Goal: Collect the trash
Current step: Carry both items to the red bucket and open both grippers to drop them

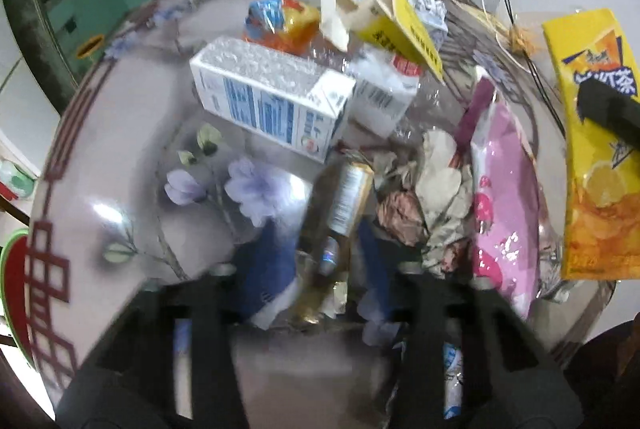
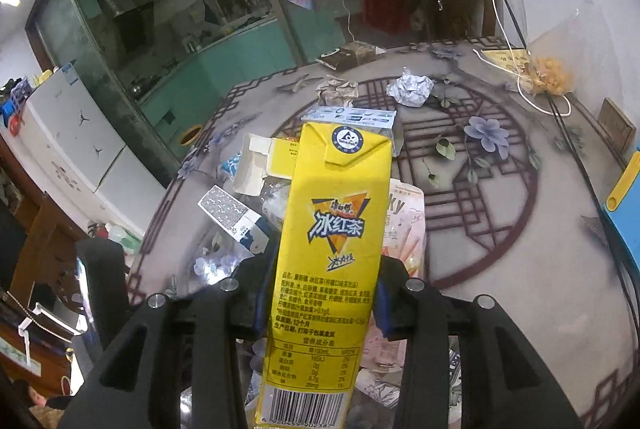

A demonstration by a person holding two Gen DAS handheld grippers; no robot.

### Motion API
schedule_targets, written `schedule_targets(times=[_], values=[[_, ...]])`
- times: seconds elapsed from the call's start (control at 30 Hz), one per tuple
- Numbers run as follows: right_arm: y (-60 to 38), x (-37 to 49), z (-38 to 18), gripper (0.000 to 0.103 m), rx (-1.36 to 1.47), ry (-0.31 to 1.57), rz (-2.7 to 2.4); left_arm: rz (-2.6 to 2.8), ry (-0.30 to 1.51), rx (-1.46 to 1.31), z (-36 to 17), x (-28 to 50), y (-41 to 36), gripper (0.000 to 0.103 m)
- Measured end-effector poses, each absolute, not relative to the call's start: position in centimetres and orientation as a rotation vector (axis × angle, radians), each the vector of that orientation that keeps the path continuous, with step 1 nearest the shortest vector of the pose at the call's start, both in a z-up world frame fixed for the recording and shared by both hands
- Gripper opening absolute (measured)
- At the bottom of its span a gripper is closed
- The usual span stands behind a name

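My right gripper (image 2: 324, 285) is shut on a tall yellow iced-tea carton (image 2: 332, 229), held upright above the table; the left wrist view shows the same carton (image 1: 596, 157) at the far right. My left gripper (image 1: 324, 265) points down into a trash pile, its blue pads closed against a gold wrapper (image 1: 340, 205) with a barcode label; this view is blurred. Around it lie a white-and-blue milk carton (image 1: 272, 97), crumpled paper (image 1: 432, 189), a pink snack bag (image 1: 504, 197) and an open yellow-and-white box (image 1: 396, 25).
The round glass-topped table (image 2: 500, 229) has a flower print. Farther back lie a crumpled white paper ball (image 2: 410, 89), a brown wrapper (image 2: 338, 89), a dark box (image 2: 348, 57) and a clear bag of yellow snacks (image 2: 548, 77). A wooden chair (image 2: 460, 5) stands behind.
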State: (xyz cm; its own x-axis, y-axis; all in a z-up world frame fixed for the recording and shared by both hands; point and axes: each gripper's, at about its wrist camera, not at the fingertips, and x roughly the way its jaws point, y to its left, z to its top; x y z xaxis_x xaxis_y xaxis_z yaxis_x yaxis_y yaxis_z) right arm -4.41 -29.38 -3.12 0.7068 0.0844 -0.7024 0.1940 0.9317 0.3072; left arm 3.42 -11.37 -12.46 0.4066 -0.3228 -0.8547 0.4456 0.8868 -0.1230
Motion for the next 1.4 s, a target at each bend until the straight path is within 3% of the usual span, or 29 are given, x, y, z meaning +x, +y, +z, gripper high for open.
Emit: schedule_targets(times=[0.27,0.57,0.93,1.4], values=[[-28.3,-4.8,-2.6,0.039,0.328,0.764,-0.053,-0.481,0.958,0.102,-9.2,3.1,-9.2,0.017],[-24.2,-5.1,-1.1,0.039,0.22,0.713,0.01,-0.37,0.816,0.045,-3.8,2.9,-0.6,0.018],[-14.0,-3.6,0.6,0.039,0.227,0.694,0.193,-0.154,0.777,0.019,-3.5,2.3,11.1,0.018],[7.5,5.1,-4.9,0.039,0.263,0.872,0.626,0.19,0.83,-0.099,-6.1,1.2,25.9,0.017]])
